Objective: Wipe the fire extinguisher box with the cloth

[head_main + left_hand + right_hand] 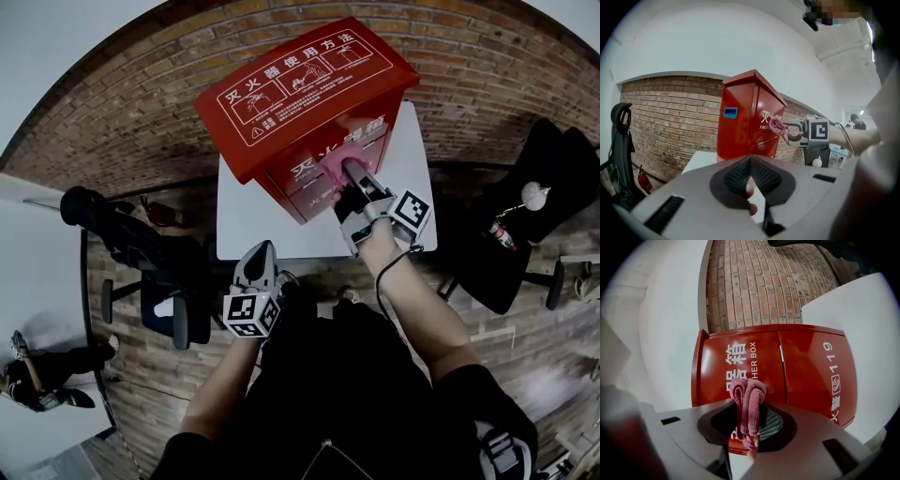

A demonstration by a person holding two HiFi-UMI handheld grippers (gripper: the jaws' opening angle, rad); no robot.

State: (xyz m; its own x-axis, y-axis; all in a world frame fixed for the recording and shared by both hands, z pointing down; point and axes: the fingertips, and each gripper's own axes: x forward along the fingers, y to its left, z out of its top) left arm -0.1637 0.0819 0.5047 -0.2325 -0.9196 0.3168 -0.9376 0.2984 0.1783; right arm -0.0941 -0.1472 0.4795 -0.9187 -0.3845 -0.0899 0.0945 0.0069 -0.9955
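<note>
The red fire extinguisher box (300, 84) stands on a white table (253, 225), its lid printed with white characters. My right gripper (349, 173) is shut on a folded pink cloth (339, 161) and presses it against the box's front face. In the right gripper view the cloth (747, 399) sticks out between the jaws, right at the red door (806, 366). My left gripper (260, 258) hovers at the table's near edge, apart from the box, jaws together with nothing between them. The left gripper view shows the box (745, 117) side on, with the cloth (778, 126) on its front.
A black office chair (141, 253) stands left of the table and another black chair (525, 206) to its right. A second white table (37, 300) lies at the far left. A brick wall (670, 112) runs behind the box.
</note>
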